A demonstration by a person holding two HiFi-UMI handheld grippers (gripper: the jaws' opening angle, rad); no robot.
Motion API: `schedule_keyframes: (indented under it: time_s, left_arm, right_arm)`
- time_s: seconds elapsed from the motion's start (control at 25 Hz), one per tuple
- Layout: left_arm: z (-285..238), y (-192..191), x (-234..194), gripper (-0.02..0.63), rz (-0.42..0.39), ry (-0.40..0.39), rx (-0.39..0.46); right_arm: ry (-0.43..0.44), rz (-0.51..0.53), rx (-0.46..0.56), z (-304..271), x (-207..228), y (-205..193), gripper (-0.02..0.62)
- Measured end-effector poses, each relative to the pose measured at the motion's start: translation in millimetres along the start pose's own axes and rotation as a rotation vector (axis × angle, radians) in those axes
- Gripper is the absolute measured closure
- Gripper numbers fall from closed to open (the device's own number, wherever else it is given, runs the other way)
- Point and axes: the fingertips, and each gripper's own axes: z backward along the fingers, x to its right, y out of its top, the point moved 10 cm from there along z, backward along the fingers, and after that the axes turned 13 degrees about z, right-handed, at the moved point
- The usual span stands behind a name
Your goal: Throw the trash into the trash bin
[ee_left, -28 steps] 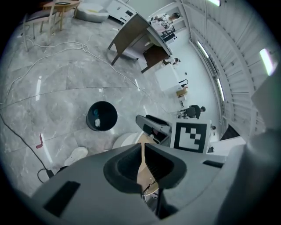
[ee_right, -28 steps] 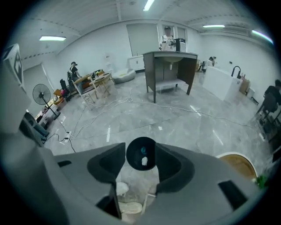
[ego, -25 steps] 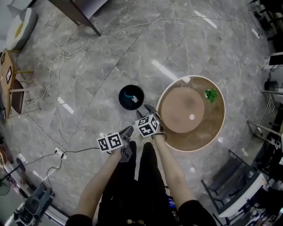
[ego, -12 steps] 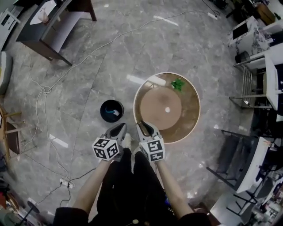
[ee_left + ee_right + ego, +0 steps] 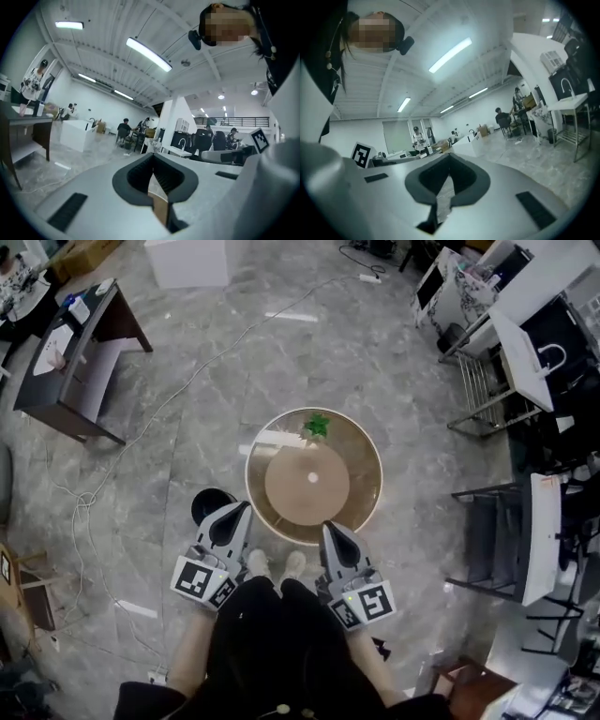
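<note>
Marbled floor (image 5: 281,362); round brown table (image 5: 364,476) (crumpled green trash (image 5: 317,426) atop).

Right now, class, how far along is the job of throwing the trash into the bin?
Done: unclear, the trash bin beside the round table looks dark inside. In hand: nothing, left tool and right tool are both shut and empty. Left: the green scrap on that table has to go in.

Bright, even light from ceiling tube lamps (image 5: 147,55); fisheye warp, dark corners in gripper views.
</note>
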Motion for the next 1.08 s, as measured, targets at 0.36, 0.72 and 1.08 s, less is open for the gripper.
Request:
schedule_keyframes:
  time_s: [0.36, 0.72, 1.08]
  left_arm:
    - [8, 40, 76, 0.600, -0.174, -0.127, 0.087]
    - [13, 32, 96, 0.600, -0.190, -0.112, 0.086]
    - [16, 31, 103, 0.600, -0.194, -0.101, 0.086]
  right_arm:
    - [-0.121, 0.122, 0.115, 70, 14, 53, 0.592]
    - [-0.152, 0.109, 0.138, 94, 22, 56, 0.592]
    - [-0.160, 0.124, 0.128, 97, 29, 57, 0.592]
